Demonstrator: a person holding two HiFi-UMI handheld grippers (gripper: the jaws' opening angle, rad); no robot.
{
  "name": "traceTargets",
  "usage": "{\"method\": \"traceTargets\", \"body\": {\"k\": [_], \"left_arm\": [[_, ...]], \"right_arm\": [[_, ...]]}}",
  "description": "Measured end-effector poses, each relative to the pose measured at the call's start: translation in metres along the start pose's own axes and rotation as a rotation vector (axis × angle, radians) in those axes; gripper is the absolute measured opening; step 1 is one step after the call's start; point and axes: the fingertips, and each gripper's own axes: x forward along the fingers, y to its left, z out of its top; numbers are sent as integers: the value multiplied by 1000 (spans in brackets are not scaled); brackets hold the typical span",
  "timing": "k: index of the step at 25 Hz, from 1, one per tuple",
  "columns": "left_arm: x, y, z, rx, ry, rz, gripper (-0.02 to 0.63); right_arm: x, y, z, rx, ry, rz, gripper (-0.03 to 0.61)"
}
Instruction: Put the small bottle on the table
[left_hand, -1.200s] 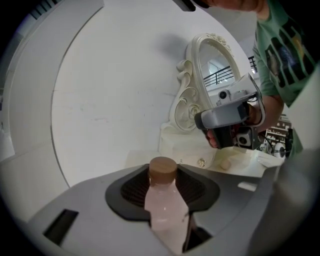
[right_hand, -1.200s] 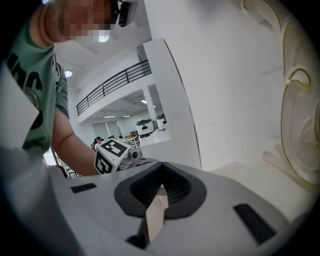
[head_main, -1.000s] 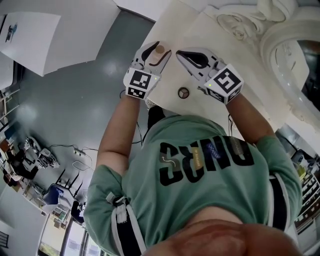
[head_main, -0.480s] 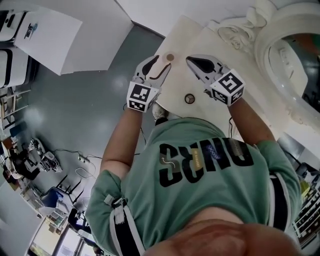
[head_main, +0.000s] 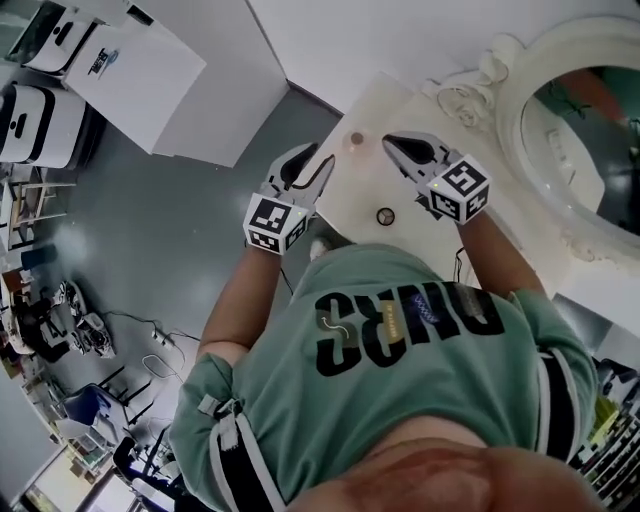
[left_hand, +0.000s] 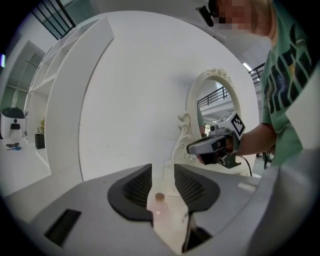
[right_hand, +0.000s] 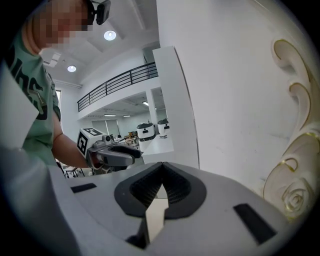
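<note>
The small clear bottle (head_main: 356, 139) with a tan cap stands upright on the cream table (head_main: 352, 195) near its far corner. My left gripper (head_main: 318, 162) hovers just short of it at the table's left edge. Its jaws are closing, and the pads do not touch the bottle. In the left gripper view the bottle (left_hand: 159, 204) shows low in the gap of that gripper (left_hand: 162, 167), standing free on the table (left_hand: 167, 232). My right gripper (head_main: 392, 145) hangs over the table to the bottle's right, jaws together and empty, as the right gripper view (right_hand: 161, 167) confirms.
A small dark round knob (head_main: 385, 215) lies on the table near the front edge. An ornate white mirror (head_main: 560, 110) rises at the table's right side and back. White cabinets (head_main: 150, 80) stand on the grey floor to the left, beyond the table edge.
One second ago the bottle sat between the left jaws. The left gripper has since drawn back toward the table edge, leaving the bottle standing alone. The right gripper stays beside it.
</note>
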Motion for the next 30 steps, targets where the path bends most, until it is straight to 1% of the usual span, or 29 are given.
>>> {"method": "traceTargets", "body": {"k": [6, 11, 16, 20, 24, 30], "left_arm": [[-40, -3, 34, -20, -58, 40, 99], [-66, -22, 53, -31, -89, 24, 59], [-83, -39, 58, -34, -91, -1, 12], [-97, -46, 65, -26, -91, -15, 11], [-105, -49, 72, -10, -93, -10, 11], [-103, -52, 65, -27, -80, 8, 11]], "right_arm": [[-19, 23, 31, -28, -4, 5, -6], [-35, 43, 49, -45, -17, 9, -6], [-48, 60, 49, -40, -39, 3, -6], [-59, 67, 51, -26, -52, -17, -6], [-69, 65, 56, -13, -78, -41, -6], [-77, 64, 50, -8, -78, -58, -6]]}}
